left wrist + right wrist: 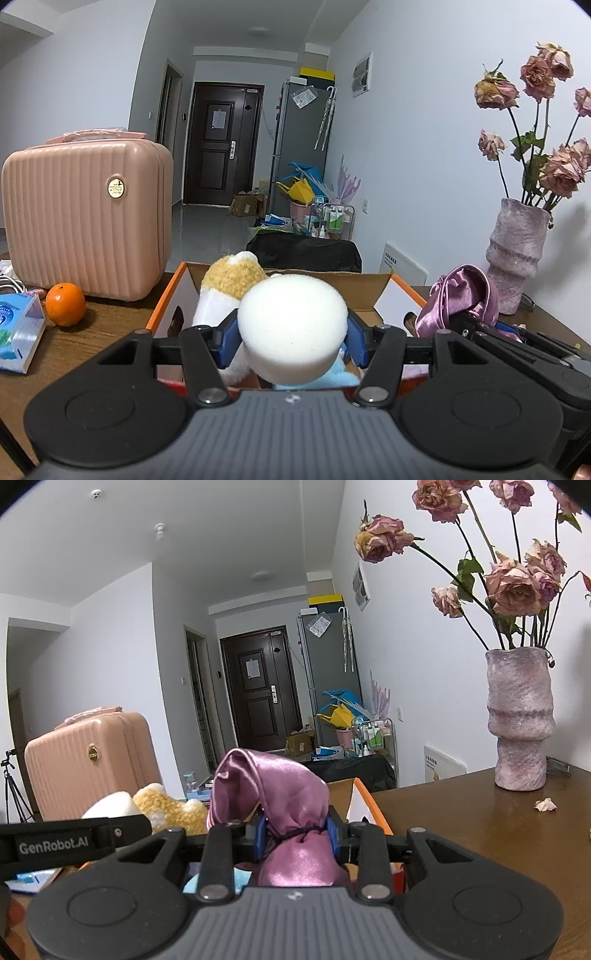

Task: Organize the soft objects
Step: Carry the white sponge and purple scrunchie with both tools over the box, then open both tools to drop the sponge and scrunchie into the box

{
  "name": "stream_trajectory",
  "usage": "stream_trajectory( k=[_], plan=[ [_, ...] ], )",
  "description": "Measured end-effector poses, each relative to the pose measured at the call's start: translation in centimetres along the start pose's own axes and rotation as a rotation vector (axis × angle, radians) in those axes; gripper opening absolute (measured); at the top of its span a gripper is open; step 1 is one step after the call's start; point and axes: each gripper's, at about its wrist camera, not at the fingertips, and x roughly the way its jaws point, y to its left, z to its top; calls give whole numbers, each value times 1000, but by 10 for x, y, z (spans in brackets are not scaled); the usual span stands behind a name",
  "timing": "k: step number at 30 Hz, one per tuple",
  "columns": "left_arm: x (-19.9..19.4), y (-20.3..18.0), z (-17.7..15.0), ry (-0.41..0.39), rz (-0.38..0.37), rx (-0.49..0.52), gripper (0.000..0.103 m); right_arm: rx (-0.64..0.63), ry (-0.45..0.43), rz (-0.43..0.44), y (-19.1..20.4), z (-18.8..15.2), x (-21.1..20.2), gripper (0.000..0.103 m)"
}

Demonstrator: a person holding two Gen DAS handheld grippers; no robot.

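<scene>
Left hand-held gripper (292,339): blue pads clamped on a white foam sponge (291,326), held over the open orange-edged box (162,306). Right hand-held gripper (295,836): pinched tight on a purple satin pouch (280,794) at its tied neck, beside the box's right edge. Inside box: tan-and-white plush toy (231,284). On bench (461,823) further back: orange (65,304), pink case (88,218), vase of dried roses (520,720).
</scene>
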Motion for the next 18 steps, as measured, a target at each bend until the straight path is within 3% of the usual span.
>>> stream_trajectory(
  k=[18],
  plan=[
    [45,6,18,2,13,-9,58,-3,13,-24,-1,10,46,30]
  ],
)
